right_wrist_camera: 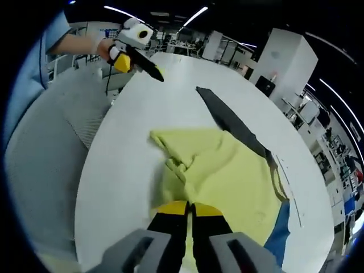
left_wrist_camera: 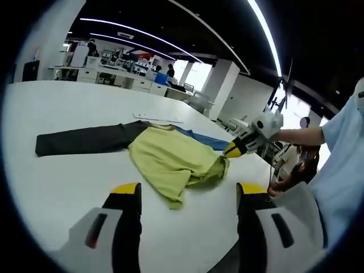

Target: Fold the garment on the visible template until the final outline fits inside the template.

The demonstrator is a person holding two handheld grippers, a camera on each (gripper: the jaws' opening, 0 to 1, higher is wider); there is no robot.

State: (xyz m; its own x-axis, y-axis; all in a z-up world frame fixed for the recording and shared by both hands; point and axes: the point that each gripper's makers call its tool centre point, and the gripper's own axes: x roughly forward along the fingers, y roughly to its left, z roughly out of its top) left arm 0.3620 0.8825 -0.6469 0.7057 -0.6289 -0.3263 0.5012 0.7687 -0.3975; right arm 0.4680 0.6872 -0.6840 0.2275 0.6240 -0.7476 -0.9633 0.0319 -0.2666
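The garment lies on the white table [left_wrist_camera: 68, 182]: a yellow-green body [left_wrist_camera: 168, 159], a long dark sleeve [left_wrist_camera: 85, 139] stretched left, and a blue part [left_wrist_camera: 202, 138] behind. My right gripper [left_wrist_camera: 230, 151] reaches in from the right, shut on the yellow fabric's bunched right edge. In the right gripper view its jaws [right_wrist_camera: 190, 207] are closed together on the yellow cloth [right_wrist_camera: 227, 170], with the dark sleeve [right_wrist_camera: 230, 122] running away beyond. My left gripper [left_wrist_camera: 189, 190] is open just in front of the garment's near corner, with nothing between its jaws. It shows as well [right_wrist_camera: 149, 68] above the table's far end.
A thin pale template edge [left_wrist_camera: 158, 119] lies behind the garment; a thin line [right_wrist_camera: 291, 193] crosses the table there too. A person's light blue sleeve [left_wrist_camera: 341, 159] is at the right. A grey surface [right_wrist_camera: 51, 148] lies beyond the table edge [right_wrist_camera: 94, 159]. Desks [left_wrist_camera: 114, 74] stand far behind.
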